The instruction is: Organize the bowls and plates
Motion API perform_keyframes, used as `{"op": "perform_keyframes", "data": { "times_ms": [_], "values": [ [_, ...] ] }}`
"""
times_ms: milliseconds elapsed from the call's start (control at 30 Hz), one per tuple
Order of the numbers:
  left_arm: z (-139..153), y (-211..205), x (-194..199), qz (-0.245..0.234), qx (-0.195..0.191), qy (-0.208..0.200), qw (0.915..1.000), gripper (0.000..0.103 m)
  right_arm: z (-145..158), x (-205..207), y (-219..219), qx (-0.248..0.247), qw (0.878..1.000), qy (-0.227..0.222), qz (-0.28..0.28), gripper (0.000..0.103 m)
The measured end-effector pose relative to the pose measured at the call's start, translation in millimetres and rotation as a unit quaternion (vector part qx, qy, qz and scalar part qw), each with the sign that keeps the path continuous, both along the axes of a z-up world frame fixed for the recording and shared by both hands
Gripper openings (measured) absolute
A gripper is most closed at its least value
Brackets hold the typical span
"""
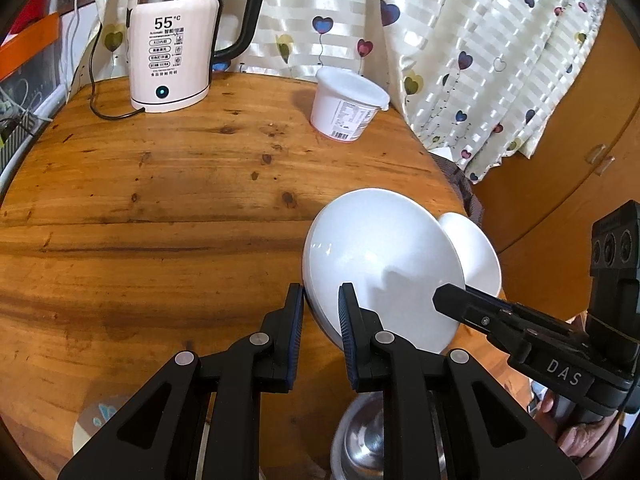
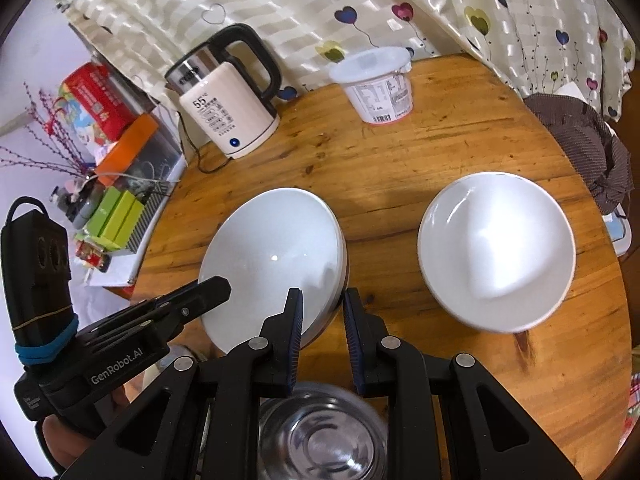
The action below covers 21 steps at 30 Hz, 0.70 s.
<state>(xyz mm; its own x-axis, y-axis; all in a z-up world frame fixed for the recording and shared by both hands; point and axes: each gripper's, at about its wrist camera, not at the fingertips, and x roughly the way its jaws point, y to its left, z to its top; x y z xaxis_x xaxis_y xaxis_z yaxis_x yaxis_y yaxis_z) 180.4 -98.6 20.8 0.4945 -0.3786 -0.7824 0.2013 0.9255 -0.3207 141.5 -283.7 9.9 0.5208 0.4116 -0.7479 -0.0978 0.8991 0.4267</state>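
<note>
**Two-handed carry of a white plate above a round wooden worktop**

The left hand-held gripper point(image 1: 320, 292) and the right hand-held gripper point(image 2: 322, 298) each pinch one side of the rim of a shallow, glossy white ceramic plate point(image 2: 276, 252), one rim edge sitting between each pair of blue-padded fingers. Both are clenched on the rim. The plate appears tilted and raised off the wood, its two holds set on opposite sides; this is judged to steady a wide, smooth dish that a single narrow pinch would let swing. A second white ceramic plate point(image 2: 496, 252) lies flat on the worktop to the right, apart from the held one, and is a likely place for stacking. A polished steel bowl point(image 2: 320, 440) sits directly below the grippers at the near edge; whether the plate is meant to go over it cannot be told.

The worktop point(image 1: 160, 208) is round, of knotted, varnished pine. At its far side stand a white-and-steel electric kettle point(image 1: 176, 40) with its cord, and a lidded white plastic tub point(image 1: 346, 106). Behind hangs a cream striped curtain point(image 1: 460, 40) printed with hearts; cluttered boxes fill a shelf at the left.
</note>
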Motion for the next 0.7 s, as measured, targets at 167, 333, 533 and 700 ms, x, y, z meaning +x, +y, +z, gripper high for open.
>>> {"op": "perform_keyframes", "data": {
  "times_ms": [167,333,533,700],
  "values": [
    [6.9,0.8,-14.6,-0.003,0.001,-0.007,1.0,0.019,6.5,-15.7,1.1,-0.001,1.0,-0.005,-0.001,0.02],
    [11.3,1.6,-30.7,-0.006,0.001,-0.01,0.9999,0.019,11.3,-32.3,2.0,0.001,1.0,-0.009,-0.002,0.02],
    [12.8,0.9,-49.5,-0.009,0.004,-0.008,0.9999,0.019,14.4,-53.2,2.1,0.0,1.0,-0.01,-0.002,0.02],
    [13.0,-1.0,-66.2,-0.013,0.007,-0.006,0.9999,0.019,14.8,-72.3,1.4,0.001,1.0,-0.01,-0.003,0.02]
  ]
}}
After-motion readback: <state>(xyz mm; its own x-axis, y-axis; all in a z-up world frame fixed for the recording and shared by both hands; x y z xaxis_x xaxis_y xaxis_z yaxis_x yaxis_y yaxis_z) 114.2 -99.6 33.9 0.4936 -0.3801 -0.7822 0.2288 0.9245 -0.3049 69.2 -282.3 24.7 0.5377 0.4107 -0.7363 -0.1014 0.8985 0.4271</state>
